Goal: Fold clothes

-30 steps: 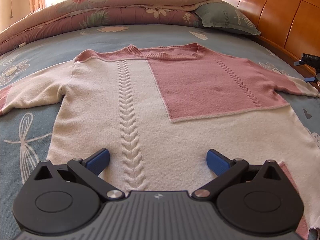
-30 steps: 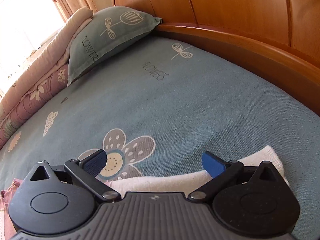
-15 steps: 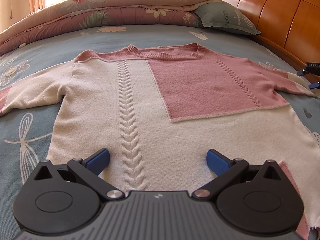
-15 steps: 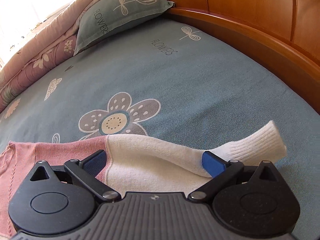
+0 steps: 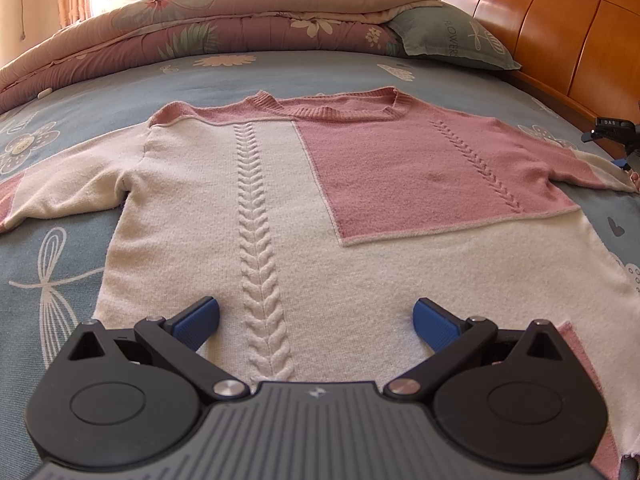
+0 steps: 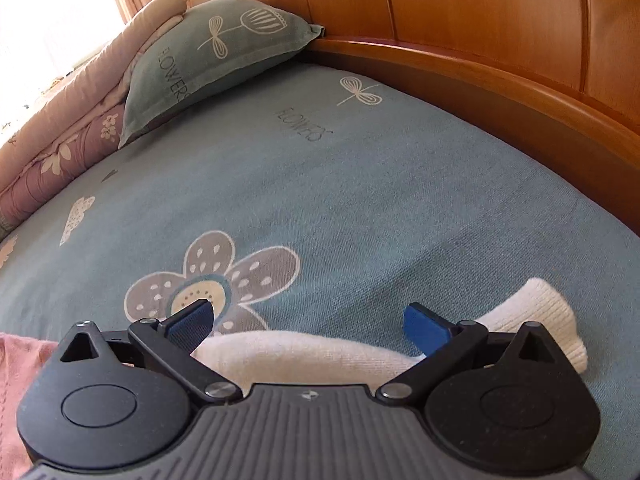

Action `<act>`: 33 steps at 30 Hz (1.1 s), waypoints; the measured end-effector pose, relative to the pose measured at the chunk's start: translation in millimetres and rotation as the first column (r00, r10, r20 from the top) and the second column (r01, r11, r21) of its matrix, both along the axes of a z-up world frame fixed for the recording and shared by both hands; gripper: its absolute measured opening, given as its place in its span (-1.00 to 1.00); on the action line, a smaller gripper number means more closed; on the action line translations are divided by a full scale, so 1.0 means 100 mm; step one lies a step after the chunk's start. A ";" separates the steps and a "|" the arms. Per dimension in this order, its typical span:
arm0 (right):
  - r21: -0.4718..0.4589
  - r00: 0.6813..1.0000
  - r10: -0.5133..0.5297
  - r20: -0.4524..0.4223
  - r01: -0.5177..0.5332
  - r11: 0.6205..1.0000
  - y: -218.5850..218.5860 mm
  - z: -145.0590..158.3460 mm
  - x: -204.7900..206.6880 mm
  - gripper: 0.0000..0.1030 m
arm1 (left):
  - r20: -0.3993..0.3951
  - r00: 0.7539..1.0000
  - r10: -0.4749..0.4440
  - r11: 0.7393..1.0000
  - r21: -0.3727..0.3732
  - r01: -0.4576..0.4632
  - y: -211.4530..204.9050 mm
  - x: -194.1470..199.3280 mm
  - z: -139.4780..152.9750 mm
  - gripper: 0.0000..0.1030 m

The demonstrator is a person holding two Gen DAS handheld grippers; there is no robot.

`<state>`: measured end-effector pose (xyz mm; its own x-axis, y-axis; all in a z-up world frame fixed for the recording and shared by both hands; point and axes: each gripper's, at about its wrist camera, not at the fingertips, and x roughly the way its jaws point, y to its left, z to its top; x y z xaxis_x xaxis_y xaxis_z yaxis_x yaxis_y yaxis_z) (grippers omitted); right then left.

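Left hand-held gripper [image 5: 316,316] hangs over the sweater's [image 5: 280,208] hem, jaws spread wide, nothing in them. The sweater lies flat and face-up mid-bed [image 5: 312,68], collar toward the quilt [image 5: 224,20] at the far edge. Right hand-held gripper [image 6: 310,320], also gaping and empty, sits over the cream sleeve [image 6: 536,320] near the headboard [image 6: 480,20] edge.

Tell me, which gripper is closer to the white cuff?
Right. The right gripper hangs just above the sleeve by the white cuff; the left gripper sits at the sweater's hem.
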<state>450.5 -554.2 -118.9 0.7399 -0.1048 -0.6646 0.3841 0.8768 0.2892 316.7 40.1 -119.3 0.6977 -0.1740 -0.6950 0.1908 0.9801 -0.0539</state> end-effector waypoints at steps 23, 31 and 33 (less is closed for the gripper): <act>0.092 0.999 -0.027 0.034 0.024 0.995 -0.09 -0.05 -0.11 1.00 | 0.007 1.000 -0.001 1.000 0.005 0.001 -0.01 0.00 -0.01 0.99; 0.110 0.999 -0.039 0.033 0.035 0.993 -0.08 0.00 -0.34 1.00 | 0.009 1.000 -0.002 1.000 0.004 0.002 -0.01 -0.01 -0.01 0.99; 0.121 0.998 -0.051 0.032 0.046 0.992 -0.09 -0.06 -0.33 1.00 | 0.010 1.000 -0.002 1.000 0.004 0.002 -0.01 0.00 -0.01 0.99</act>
<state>417.3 -563.1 -124.9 0.7587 -0.0619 -0.6485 0.4132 0.8153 0.4056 316.3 39.1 -120.7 0.7042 -0.1722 -0.6888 0.1930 0.9800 -0.0477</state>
